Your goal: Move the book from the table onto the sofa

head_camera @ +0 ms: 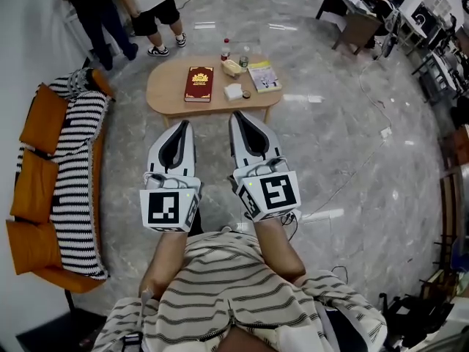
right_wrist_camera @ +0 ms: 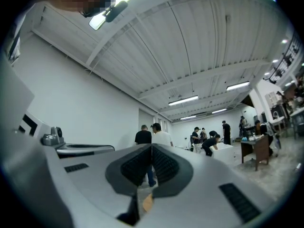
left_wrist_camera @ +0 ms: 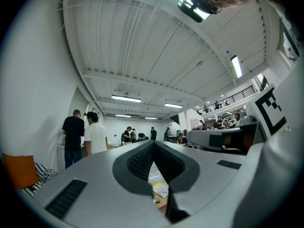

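A dark red book (head_camera: 198, 83) with gold print lies flat on the left half of the oval wooden table (head_camera: 170, 94). The sofa (head_camera: 62, 182), orange cushions with a black-and-white striped cover, stands along the left wall. My left gripper (head_camera: 184, 123) and right gripper (head_camera: 237, 115) are side by side in front of the table's near edge, tips pointing at it, both shut and empty. In the left gripper view the left gripper (left_wrist_camera: 153, 143) has its jaws pressed together, a slice of table below them. The right gripper (right_wrist_camera: 151, 147) shows the same in the right gripper view.
On the table's right half lie a second book with a yellow-green cover (head_camera: 264, 76), a white box (head_camera: 234, 91), a bottle (head_camera: 225, 50) and small items. Two people (head_camera: 121, 9) stand past the table's far left. A cable (head_camera: 352, 174) runs over the marble floor at right.
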The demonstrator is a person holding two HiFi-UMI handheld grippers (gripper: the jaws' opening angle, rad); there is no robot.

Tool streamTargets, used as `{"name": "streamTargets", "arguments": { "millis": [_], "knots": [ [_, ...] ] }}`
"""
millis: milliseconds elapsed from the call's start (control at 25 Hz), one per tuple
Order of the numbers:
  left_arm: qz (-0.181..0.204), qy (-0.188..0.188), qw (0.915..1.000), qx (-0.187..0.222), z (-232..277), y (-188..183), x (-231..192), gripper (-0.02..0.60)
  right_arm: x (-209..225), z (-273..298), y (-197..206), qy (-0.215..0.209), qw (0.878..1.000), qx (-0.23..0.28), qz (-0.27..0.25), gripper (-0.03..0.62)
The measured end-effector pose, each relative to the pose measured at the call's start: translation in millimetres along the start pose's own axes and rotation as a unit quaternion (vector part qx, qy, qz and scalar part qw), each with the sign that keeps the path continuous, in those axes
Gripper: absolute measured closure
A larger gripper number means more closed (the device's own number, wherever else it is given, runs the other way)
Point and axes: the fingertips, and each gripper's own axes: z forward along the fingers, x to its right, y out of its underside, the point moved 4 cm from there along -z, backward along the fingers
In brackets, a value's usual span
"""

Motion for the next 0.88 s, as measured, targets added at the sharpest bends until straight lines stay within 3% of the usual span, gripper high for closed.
{"name": "streamTargets", "arguments": {
  "millis": [200,640,880],
  "knots": [
    [-0.005,0.006,1.0000,0.003,35,10,-29,0.577,9,47,17,0.000,1.000,-0.009,0.005,0.580],
    [-0.019,0.024,0.9995,-0.001,144,22,-157,0.577,8,209,29,0.016,1.000,-0.016,0.002,0.580],
    [-0.035,0.043,0.9985,-0.001,194,31,-215,0.577,12,281,36,0.046,0.999,-0.021,-0.007,0.580]
  ]
}}
